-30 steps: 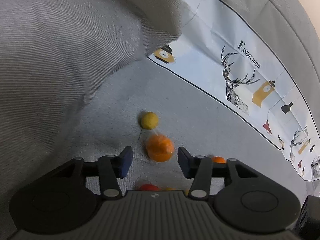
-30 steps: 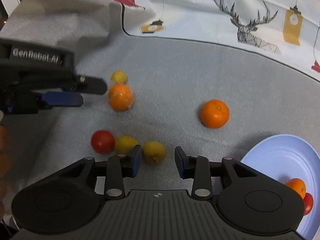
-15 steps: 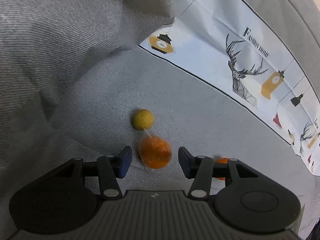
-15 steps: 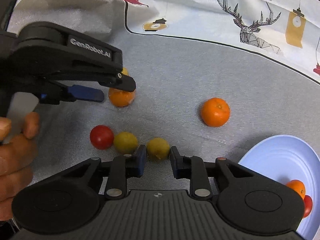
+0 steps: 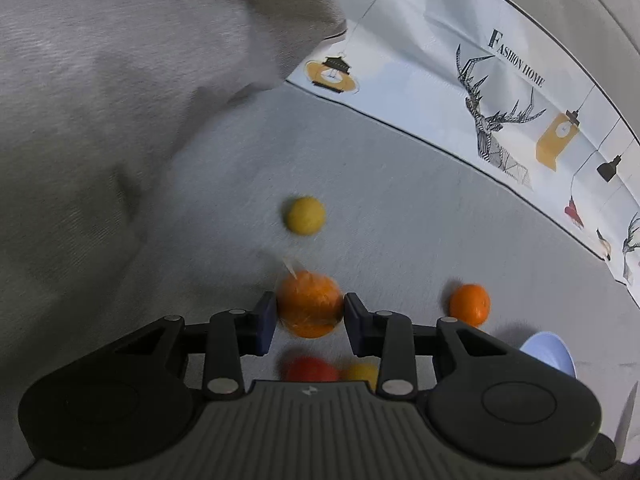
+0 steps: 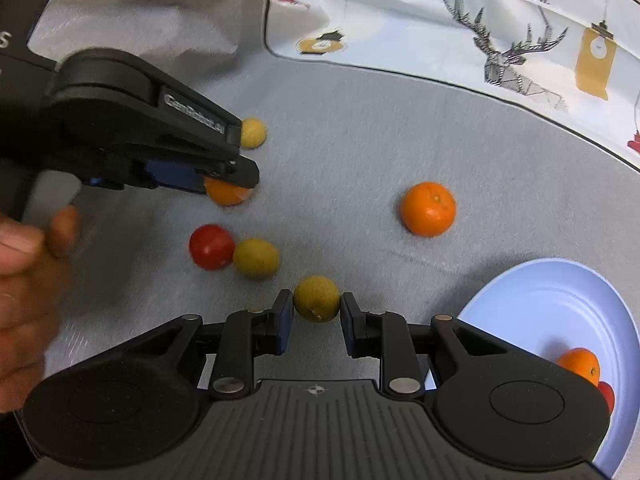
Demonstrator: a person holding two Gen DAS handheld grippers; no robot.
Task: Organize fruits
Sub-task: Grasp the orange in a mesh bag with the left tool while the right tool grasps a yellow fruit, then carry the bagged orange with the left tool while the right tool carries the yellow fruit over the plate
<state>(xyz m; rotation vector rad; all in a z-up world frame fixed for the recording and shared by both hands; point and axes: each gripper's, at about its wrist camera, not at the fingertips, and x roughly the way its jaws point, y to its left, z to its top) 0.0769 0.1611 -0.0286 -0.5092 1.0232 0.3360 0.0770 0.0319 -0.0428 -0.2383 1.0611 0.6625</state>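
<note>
Grey cloth (image 6: 360, 140) covers the surface, with a white printed cloth (image 6: 400, 16) showing a deer and "Fashion Home" along its far edge and a rumpled grey fold (image 5: 120, 100) at the left. Counted from the right wrist view, the loose fruit comes to six pieces: two oranges, three yellow-green fruits and one red fruit. A blue plate (image 6: 540, 300) at the lower right adds a small orange (image 6: 578, 364) and the edge of another red fruit (image 6: 606, 394).

The left gripper (image 5: 310, 314) has just been closing and now clamps the wrapped orange (image 5: 310, 304), both pads touching its sides. The right gripper (image 6: 317, 312) has also just closed, and it pinches a yellow-green fruit (image 6: 317, 298) between its pads.

In the right wrist view the left gripper's (image 6: 224, 178) black body hides most of the wrapped orange (image 6: 226, 194) and part of the far yellow fruit (image 6: 252, 132); a hand (image 6: 28, 272) holds that gripper's handle. This view also shows the red fruit (image 6: 211, 246) touching a second yellow-green fruit (image 6: 256, 258), and the bare orange (image 6: 428, 209) well apart to the right.

The left wrist view shows the wrapped orange almost whole, with a twist of clear wrap at its top, and the far yellow fruit (image 5: 305, 215) unobstructed but blurred. It catches only slivers of the red fruit (image 5: 310, 368), the yellow-green fruit (image 5: 360, 372) and the plate (image 5: 548, 352), and none of the plate's contents
</note>
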